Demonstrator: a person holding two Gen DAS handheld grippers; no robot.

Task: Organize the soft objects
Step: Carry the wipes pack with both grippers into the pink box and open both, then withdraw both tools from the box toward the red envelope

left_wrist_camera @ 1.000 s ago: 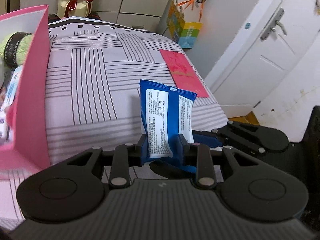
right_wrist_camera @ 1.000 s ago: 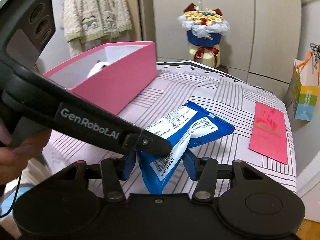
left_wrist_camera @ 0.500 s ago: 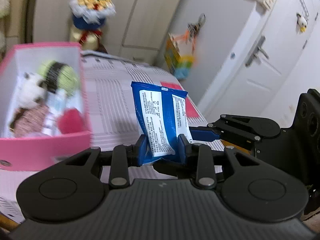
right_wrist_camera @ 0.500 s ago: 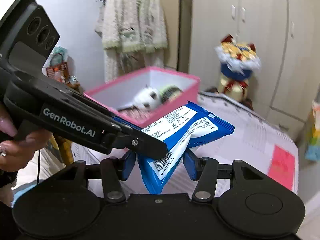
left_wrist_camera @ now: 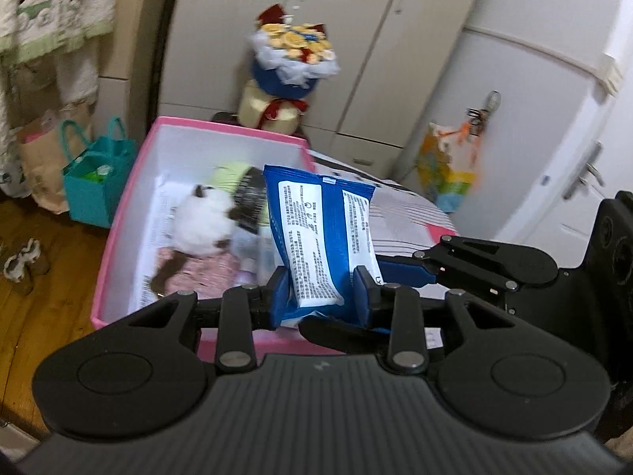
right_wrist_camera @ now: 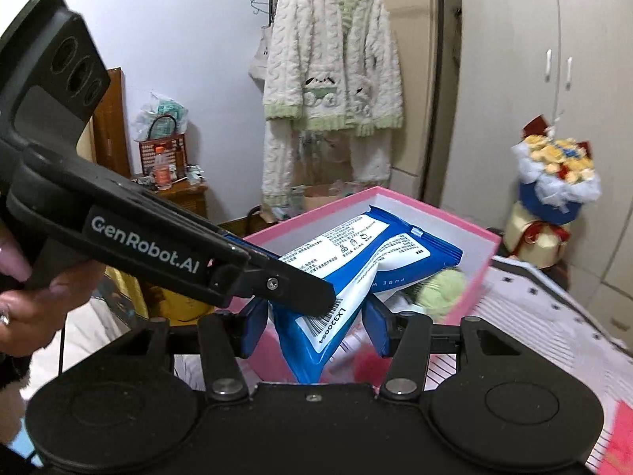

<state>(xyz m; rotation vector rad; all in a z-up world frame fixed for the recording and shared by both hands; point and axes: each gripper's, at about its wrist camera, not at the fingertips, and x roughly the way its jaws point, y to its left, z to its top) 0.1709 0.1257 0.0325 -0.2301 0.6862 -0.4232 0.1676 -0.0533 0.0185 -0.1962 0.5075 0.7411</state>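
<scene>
A blue and white wipes pack [left_wrist_camera: 320, 233] hangs upright over the open pink box [left_wrist_camera: 126, 213]. My left gripper [left_wrist_camera: 320, 297] is shut on its lower part, blue pads pressing both sides. My right gripper's fingers [left_wrist_camera: 399, 271] reach in from the right and clasp the same pack low down. In the right wrist view the pack [right_wrist_camera: 356, 245] lies bent between the pads of my right gripper [right_wrist_camera: 314, 328], above the box rim [right_wrist_camera: 467, 233]. The left gripper [right_wrist_camera: 300, 289] crosses from the left. Inside the box lie a white plush toy [left_wrist_camera: 201, 217], a green roll [left_wrist_camera: 233, 172] and a pink patterned item [left_wrist_camera: 201, 273].
The box sits on a striped bed cover [left_wrist_camera: 399, 221]. A flower bouquet [left_wrist_camera: 292, 55] stands behind it before wardrobe doors. A teal bag [left_wrist_camera: 95, 182] stands on the wooden floor at left. A fluffy robe [right_wrist_camera: 332, 91] hangs on the wall. A person's hand [right_wrist_camera: 23, 301] holds the left gripper.
Both grippers have carried the pack up and leftward from above the striped bed cover to above the pink box, whose inside has come into view. The grip on the pack looks the same.
</scene>
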